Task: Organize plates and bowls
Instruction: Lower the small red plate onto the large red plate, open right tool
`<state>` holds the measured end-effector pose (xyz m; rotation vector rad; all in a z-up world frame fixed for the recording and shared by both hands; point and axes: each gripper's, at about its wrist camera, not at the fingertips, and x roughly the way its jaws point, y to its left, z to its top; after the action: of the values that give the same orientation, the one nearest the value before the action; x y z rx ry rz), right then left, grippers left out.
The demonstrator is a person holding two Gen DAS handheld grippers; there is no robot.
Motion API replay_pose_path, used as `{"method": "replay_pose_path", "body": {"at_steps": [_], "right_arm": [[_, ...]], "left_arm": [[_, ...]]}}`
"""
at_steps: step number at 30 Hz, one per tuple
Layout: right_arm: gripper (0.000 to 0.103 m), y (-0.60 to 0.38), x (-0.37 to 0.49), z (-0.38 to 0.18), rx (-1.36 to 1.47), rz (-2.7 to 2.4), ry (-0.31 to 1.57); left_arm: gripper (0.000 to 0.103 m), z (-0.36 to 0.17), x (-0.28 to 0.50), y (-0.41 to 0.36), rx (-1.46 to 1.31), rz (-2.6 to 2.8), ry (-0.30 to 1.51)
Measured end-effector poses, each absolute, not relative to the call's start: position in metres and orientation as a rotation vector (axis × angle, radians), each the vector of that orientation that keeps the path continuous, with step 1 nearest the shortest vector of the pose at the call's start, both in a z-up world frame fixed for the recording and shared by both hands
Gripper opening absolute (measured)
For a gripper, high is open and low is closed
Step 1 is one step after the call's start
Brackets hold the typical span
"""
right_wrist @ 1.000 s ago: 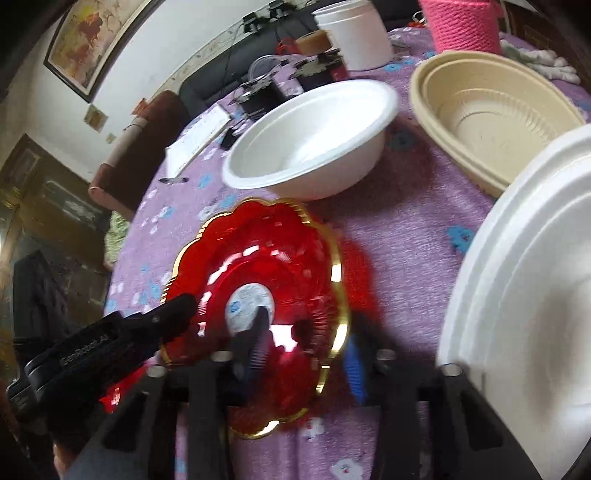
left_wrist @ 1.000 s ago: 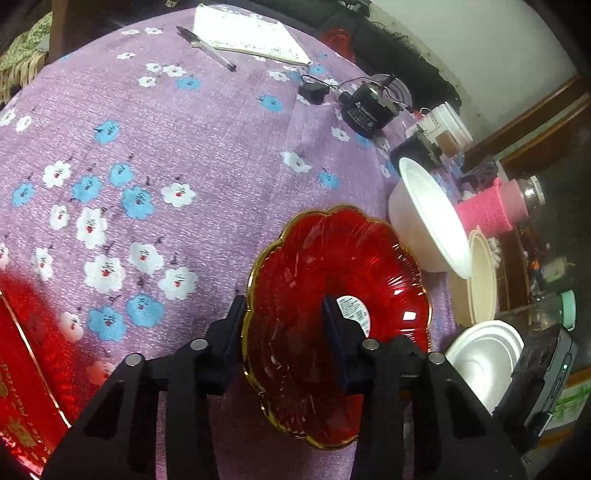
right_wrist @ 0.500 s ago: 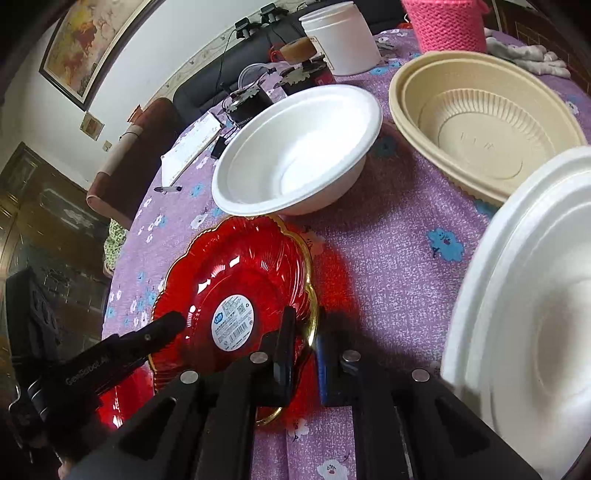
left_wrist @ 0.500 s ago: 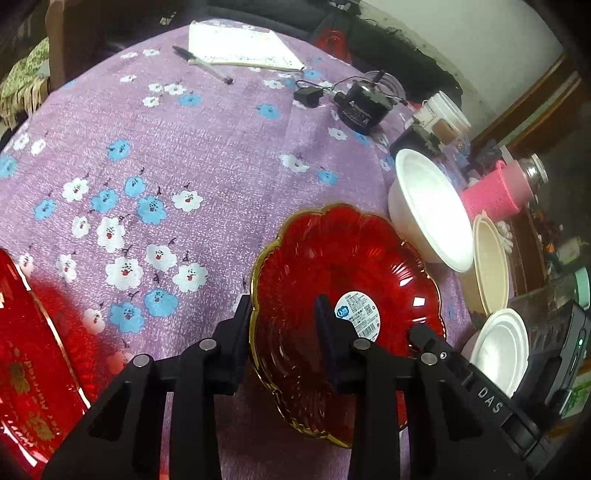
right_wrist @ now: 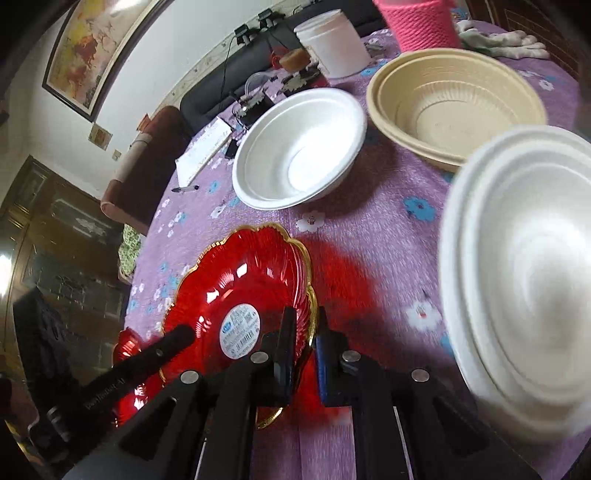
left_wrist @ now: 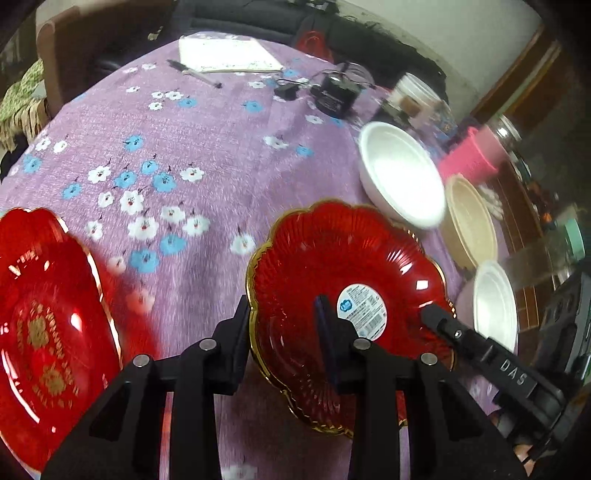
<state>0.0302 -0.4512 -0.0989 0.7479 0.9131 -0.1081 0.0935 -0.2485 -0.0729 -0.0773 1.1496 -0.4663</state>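
A red scalloped glass plate with a gold rim and a white label (left_wrist: 343,273) (right_wrist: 236,295) is lifted off the purple cloth. My right gripper (right_wrist: 304,350) is shut on its near rim. My left gripper (left_wrist: 284,328) straddles the plate's opposite rim, one finger outside and one inside, with a gap still showing. A second red plate with gold lettering (left_wrist: 40,332) lies at the left. A white foam bowl (left_wrist: 402,173) (right_wrist: 299,147), a beige bowl (right_wrist: 454,92) (left_wrist: 469,221) and a white foam plate (right_wrist: 524,280) (left_wrist: 495,302) sit to the right.
A pink knitted holder (right_wrist: 421,22) and a white tub (right_wrist: 332,40) stand behind the bowls. A notepad (left_wrist: 225,55), a pen (left_wrist: 192,74) and a black charger with cables (left_wrist: 336,96) lie at the table's far side. A sofa lies beyond.
My right gripper closed on the red plate's rim and the plate rose. My left gripper narrowed around the other rim. The second red plate came further into view at left.
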Motion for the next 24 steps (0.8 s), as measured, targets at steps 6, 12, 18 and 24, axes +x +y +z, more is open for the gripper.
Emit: {"method": "replay_pose_path", "body": {"at_steps": [6, 12, 18, 24], "right_arm": [[0.008, -0.437, -0.005, -0.074, 0.731, -0.112, 0.858], [0.008, -0.401, -0.021, -0.038, 0.676, -0.075, 0.805], [0.008, -0.335, -0.009, -0.021, 0.609, 0.018, 0.806], [0.008, -0.265, 0.02, -0.027, 0.554, 0.103, 0.856]], "left_arm": [[0.031, -0.04, 0.062, -0.232, -0.059, -0.49, 1.067], [0.031, -0.012, 0.04, -0.182, -0.088, -0.472, 0.994], [0.031, -0.002, 0.038, -0.109, -0.132, -0.362, 0.949], [0.031, -0.015, 0.05, -0.052, -0.155, -0.258, 0.961]]}}
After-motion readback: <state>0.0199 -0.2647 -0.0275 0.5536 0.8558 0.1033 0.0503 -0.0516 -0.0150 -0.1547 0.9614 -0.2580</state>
